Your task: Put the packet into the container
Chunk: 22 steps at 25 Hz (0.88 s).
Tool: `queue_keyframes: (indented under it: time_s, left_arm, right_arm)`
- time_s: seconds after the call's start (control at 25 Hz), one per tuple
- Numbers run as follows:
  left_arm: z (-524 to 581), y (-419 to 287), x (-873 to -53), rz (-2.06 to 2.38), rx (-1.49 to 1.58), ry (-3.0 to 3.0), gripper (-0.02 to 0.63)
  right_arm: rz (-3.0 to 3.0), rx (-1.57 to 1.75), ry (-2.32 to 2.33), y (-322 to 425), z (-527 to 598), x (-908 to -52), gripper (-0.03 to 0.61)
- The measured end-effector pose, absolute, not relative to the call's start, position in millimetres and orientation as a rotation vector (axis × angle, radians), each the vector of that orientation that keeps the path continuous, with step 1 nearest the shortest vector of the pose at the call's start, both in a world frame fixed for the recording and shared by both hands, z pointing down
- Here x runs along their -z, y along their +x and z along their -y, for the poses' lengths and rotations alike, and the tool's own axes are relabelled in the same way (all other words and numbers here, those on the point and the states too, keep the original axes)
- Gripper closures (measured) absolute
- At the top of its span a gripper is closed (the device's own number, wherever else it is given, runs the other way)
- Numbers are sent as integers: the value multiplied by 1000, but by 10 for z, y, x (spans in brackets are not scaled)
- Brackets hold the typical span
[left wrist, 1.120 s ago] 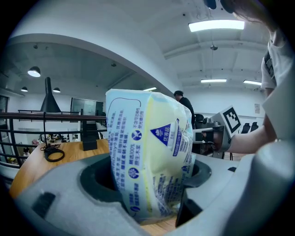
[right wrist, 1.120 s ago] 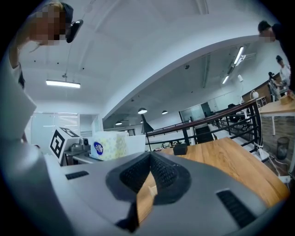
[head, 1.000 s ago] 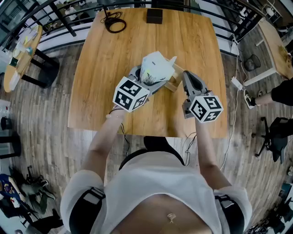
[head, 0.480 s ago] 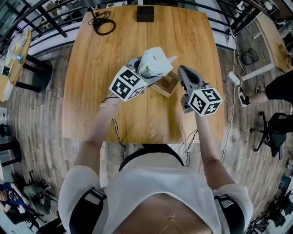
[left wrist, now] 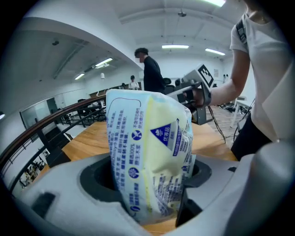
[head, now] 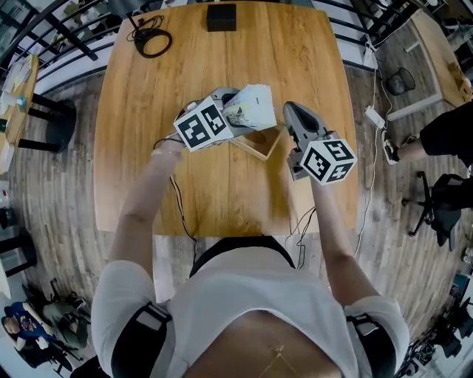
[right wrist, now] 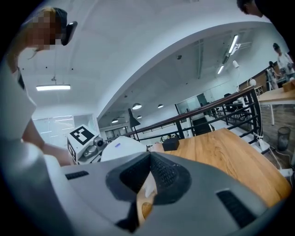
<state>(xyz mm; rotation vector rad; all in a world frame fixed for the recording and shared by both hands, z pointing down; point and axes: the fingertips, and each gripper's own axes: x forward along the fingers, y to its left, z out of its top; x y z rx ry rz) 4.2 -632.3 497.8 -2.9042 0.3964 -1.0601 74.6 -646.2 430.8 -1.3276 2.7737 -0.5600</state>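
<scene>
We grip the packet (head: 252,105) in left gripper (head: 228,112), above container (head: 256,152) | right gripper (head: 289,112) pinches container's wall.

Counts:
left gripper (head: 230,105), right gripper (head: 290,111): 2; packet (head: 253,107) 1; container (head: 261,145) 1; black box (head: 221,16) 1, 12 o'clock; cable coil (head: 153,43) 1, 11 o'clock.

- We are looking at an open-plan office or lab: strip lights (left wrist: 175,46) are glowing on a white ceiling.
- We are seeing black railing (right wrist: 203,113), wooden tables (head: 222,59), an office chair (head: 443,210), and a person (left wrist: 151,73) standing beyond.
</scene>
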Motion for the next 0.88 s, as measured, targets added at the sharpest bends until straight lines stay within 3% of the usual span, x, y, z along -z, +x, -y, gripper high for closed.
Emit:
queue_keyframes:
  time_s: [0.88]
  left_arm:
    - [6158,121,-5758,294,1617,-2334,258]
  right_arm:
    - [-2633,653,-1439,1127,6654,-4467,566]
